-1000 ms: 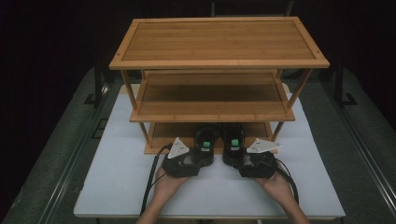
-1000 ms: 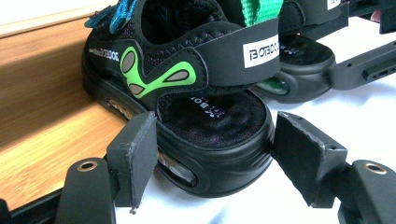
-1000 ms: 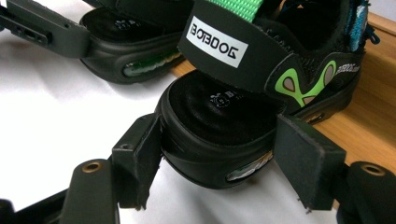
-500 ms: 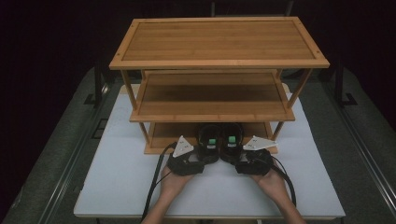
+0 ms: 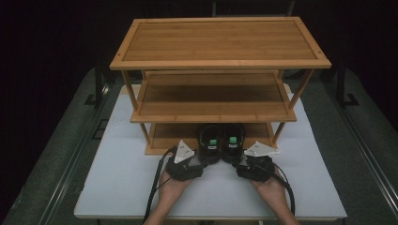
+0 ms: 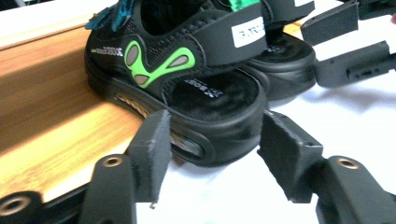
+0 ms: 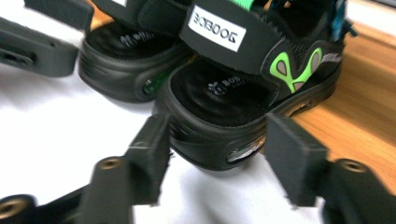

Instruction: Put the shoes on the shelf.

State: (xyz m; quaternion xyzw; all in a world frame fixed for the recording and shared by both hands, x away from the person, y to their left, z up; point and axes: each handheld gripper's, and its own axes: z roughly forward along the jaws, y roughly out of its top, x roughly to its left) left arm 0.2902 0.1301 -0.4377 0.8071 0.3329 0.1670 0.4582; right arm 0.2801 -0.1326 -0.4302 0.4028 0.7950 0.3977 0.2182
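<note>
Sandals, a black pair with green marks, stood side by side with their heels toward the person, their front parts on the bottom shelf of a three-tier wooden rack and their heels jutting over the white bench. The left sandal had its heel between the jaws of the left tool; in the left gripper view the left pad sat against or just beside the sole's side, while the right pad stood just beside the heel, and I could not tell whether it touched. Those jaws had just been closing around the heel. The right sandal likewise had its heel between the jaws of the right tool, which had also just been closing; the right gripper view was blurred, with the left pad close against the sole and the right pad near it. In the high view both tools lay low on the bench, each in a hand, left hand and right hand, cables trailing back toward the person.
</note>
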